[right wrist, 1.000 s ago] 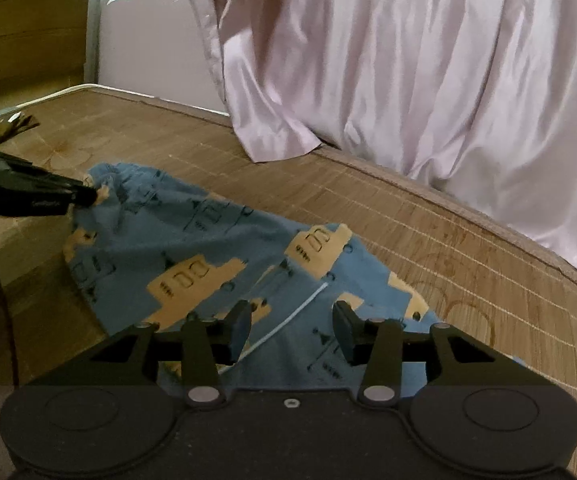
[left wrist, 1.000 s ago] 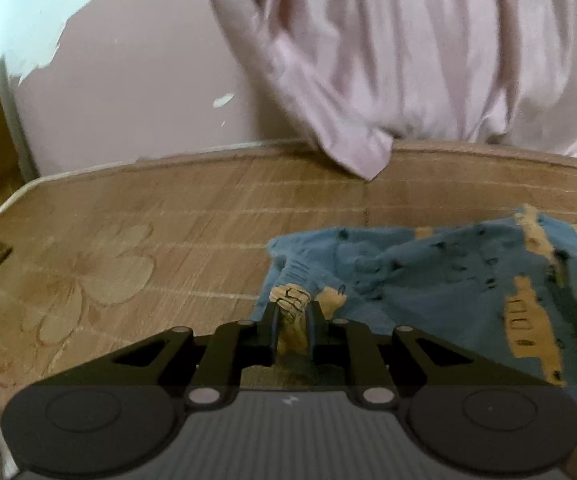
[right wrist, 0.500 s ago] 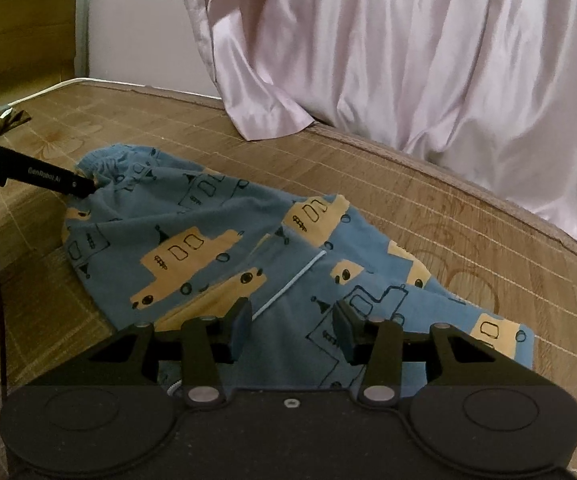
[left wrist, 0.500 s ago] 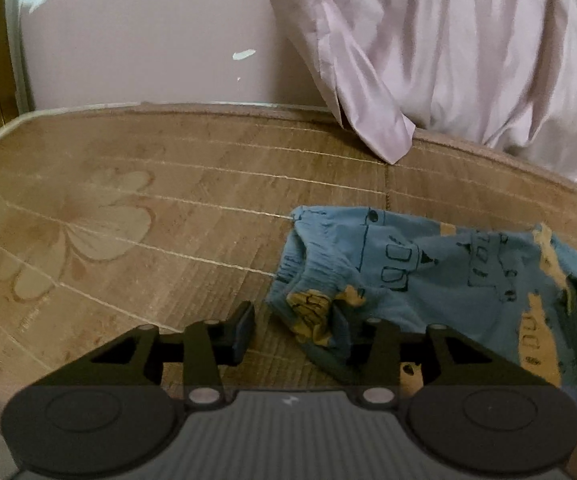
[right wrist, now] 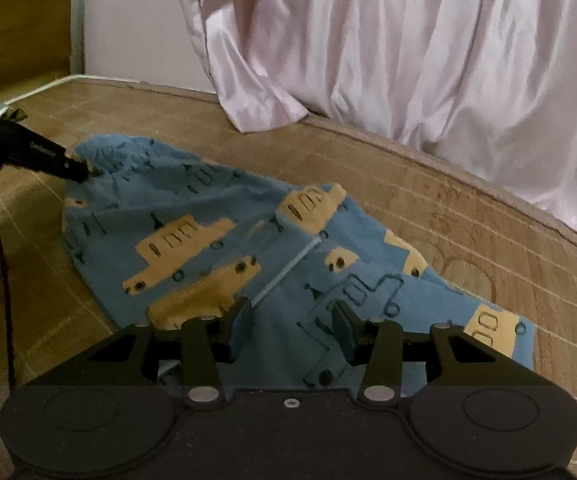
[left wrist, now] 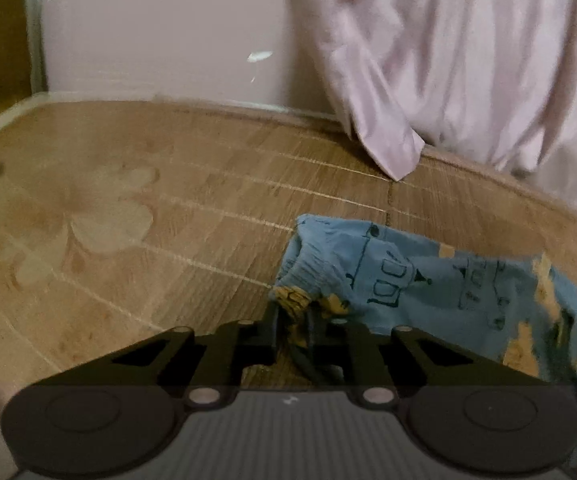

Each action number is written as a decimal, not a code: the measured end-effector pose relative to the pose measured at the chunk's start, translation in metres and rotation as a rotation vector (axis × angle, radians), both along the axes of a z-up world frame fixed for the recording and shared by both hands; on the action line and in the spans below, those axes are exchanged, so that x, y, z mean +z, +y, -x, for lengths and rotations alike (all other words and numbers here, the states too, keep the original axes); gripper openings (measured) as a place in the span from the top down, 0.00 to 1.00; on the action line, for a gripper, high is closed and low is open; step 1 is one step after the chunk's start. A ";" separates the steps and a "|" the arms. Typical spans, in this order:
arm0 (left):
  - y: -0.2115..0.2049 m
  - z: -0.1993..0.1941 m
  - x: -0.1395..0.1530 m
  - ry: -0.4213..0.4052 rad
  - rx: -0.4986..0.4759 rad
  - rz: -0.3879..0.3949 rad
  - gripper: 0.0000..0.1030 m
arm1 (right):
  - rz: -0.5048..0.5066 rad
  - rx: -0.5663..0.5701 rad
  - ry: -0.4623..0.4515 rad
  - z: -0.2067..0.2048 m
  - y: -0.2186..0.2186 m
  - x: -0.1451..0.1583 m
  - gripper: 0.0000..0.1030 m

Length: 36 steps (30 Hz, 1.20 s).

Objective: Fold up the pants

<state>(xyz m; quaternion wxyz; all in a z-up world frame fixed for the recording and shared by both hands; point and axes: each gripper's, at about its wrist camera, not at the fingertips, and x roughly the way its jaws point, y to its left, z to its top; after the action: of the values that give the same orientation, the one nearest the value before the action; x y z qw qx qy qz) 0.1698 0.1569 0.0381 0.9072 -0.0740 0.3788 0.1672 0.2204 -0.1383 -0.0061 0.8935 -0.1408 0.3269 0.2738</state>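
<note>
I see pants (right wrist: 248, 248) spread on bed mat (right wrist: 468, 216) near its far edge | my left tool (left wrist: 293, 322) pinched on waistband corner | my right tool (right wrist: 290, 326) agape above pants, empty

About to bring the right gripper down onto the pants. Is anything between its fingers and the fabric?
Nothing visible. The right gripper hangs open directly over the blue pants; the left gripper grips the far edge, off to the side.

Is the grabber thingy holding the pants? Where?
Yes. The left gripper pinches the blue pants at the gathered waistband edge. The right gripper is open, holding nothing.
</note>
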 end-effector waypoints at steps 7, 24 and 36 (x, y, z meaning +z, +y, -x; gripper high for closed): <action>-0.056 -0.007 -0.006 0.038 -0.129 -0.386 0.88 | -0.003 -0.008 0.000 -0.001 0.001 0.000 0.53; -0.020 -0.013 -0.008 0.017 -0.028 -0.148 0.64 | -0.013 -0.017 -0.005 0.000 0.002 -0.002 0.53; 0.003 -0.011 -0.005 -0.027 -0.014 0.032 0.85 | -0.007 -0.022 -0.009 0.003 0.006 -0.001 0.53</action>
<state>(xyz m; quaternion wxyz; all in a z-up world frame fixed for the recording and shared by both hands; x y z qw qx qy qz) 0.1808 0.1603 0.0335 0.9122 -0.0879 0.3696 0.1537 0.2177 -0.1327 -0.0073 0.8984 -0.1355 0.3233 0.2645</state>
